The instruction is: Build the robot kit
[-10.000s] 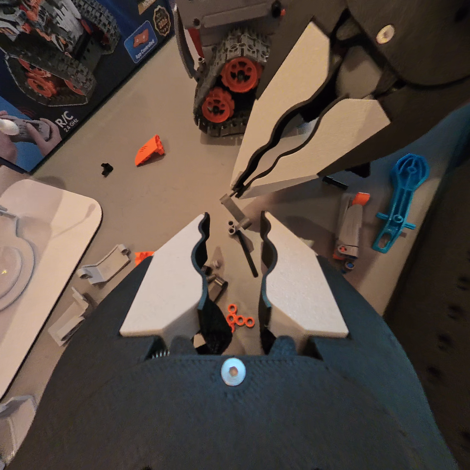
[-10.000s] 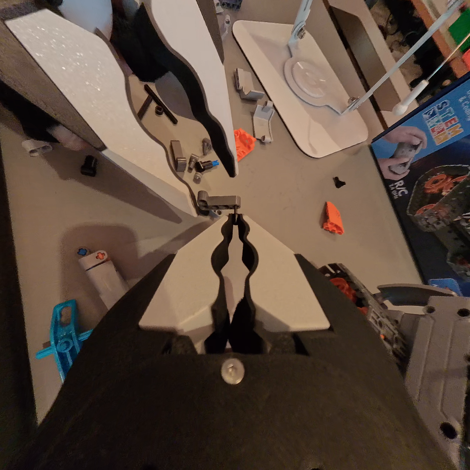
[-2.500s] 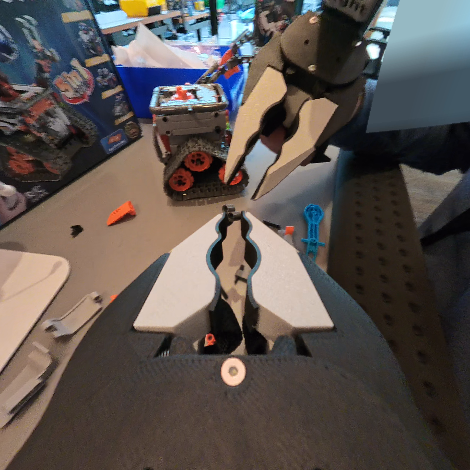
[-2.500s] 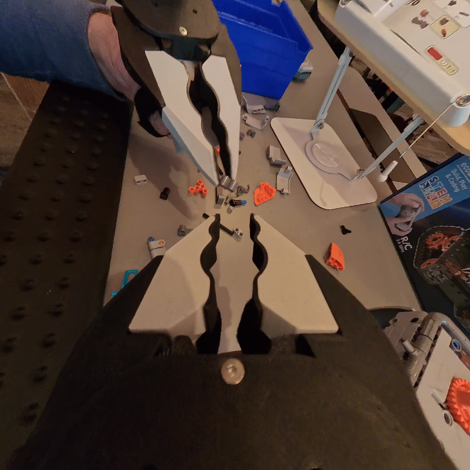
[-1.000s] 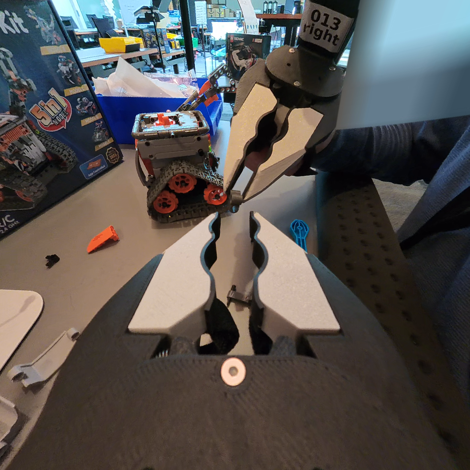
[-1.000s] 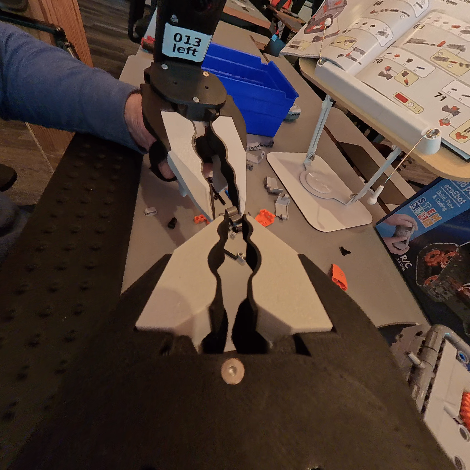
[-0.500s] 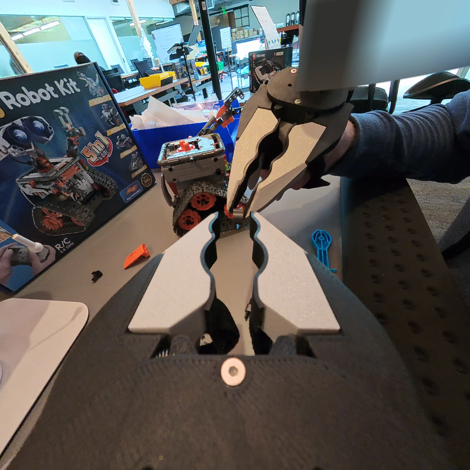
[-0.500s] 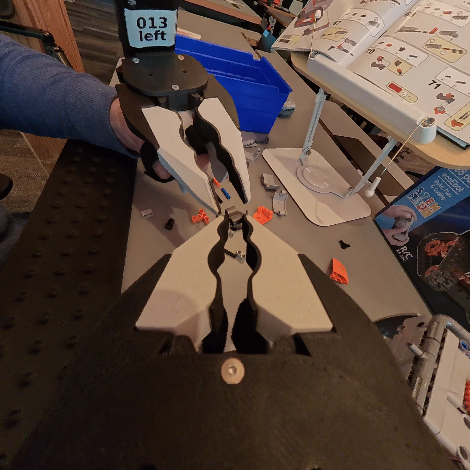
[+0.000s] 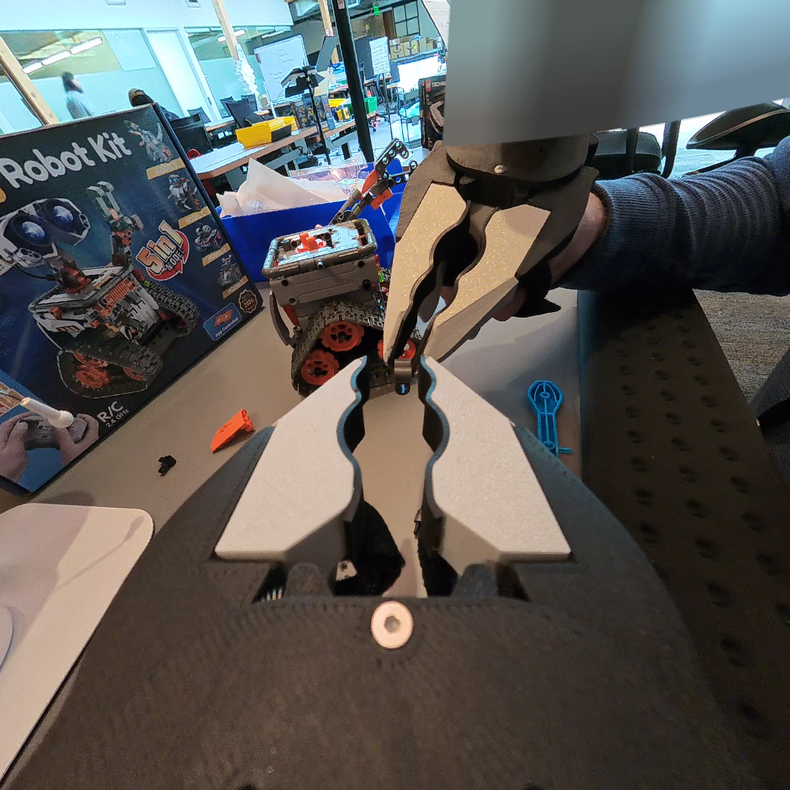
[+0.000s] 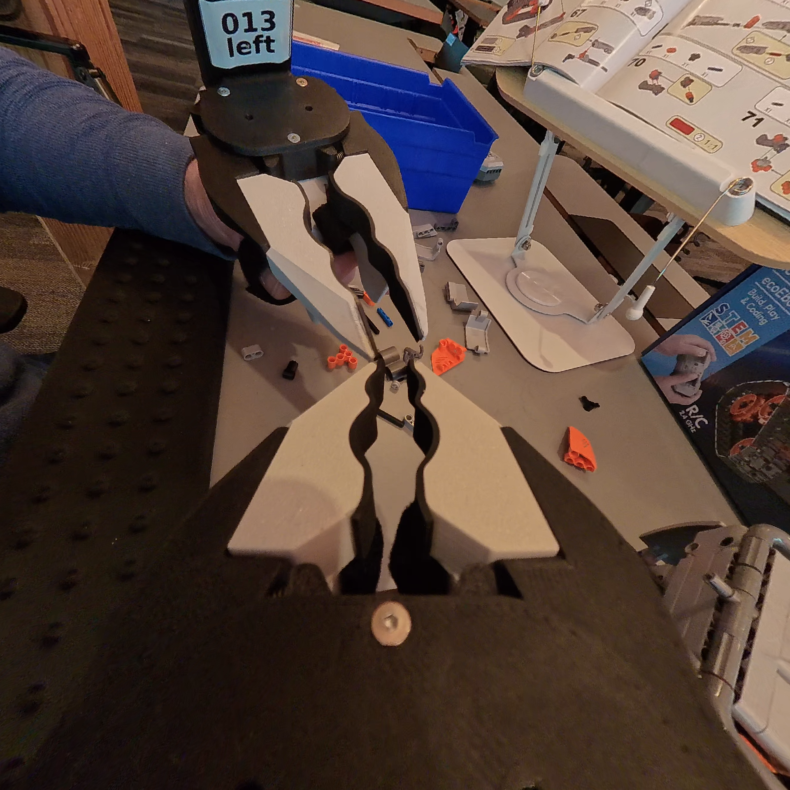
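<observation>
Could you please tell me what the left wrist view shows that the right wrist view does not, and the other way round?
Only the left wrist view shows the blue tool near the table edge and the tracked model's orange wheels.

Only the right wrist view shows the open instruction booklet on its stand, the orange cluster piece and the small blue pin.

Both show the small grey connector, gripped at the right gripper fingertips, with the open left gripper tips close around it. Both also show the orange wedge piece and the kit box.
</observation>
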Available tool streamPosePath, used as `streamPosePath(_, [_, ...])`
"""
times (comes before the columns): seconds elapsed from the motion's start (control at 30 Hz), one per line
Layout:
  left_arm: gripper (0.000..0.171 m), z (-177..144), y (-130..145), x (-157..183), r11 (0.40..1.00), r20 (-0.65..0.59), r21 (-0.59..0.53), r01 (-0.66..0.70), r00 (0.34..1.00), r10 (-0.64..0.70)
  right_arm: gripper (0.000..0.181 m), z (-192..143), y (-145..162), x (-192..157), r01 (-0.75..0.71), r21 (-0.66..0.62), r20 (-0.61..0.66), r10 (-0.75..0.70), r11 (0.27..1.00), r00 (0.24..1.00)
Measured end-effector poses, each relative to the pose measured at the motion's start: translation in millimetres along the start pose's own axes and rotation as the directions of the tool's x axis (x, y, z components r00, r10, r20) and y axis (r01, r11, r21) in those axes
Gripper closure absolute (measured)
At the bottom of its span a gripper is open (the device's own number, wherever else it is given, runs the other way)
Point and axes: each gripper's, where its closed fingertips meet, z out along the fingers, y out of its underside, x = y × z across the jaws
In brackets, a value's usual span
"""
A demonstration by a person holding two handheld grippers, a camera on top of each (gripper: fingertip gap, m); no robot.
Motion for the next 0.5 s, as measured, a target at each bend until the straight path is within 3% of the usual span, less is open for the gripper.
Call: streamPosePath(0.5, [0.148,0.9,2.9,2.8,1.0,-0.016,-0.013,-0.012,1.0,0.012,0.173,-3.4,2.2,4.0,-0.025,0.001,-0.016,0.025,1.0,1.0])
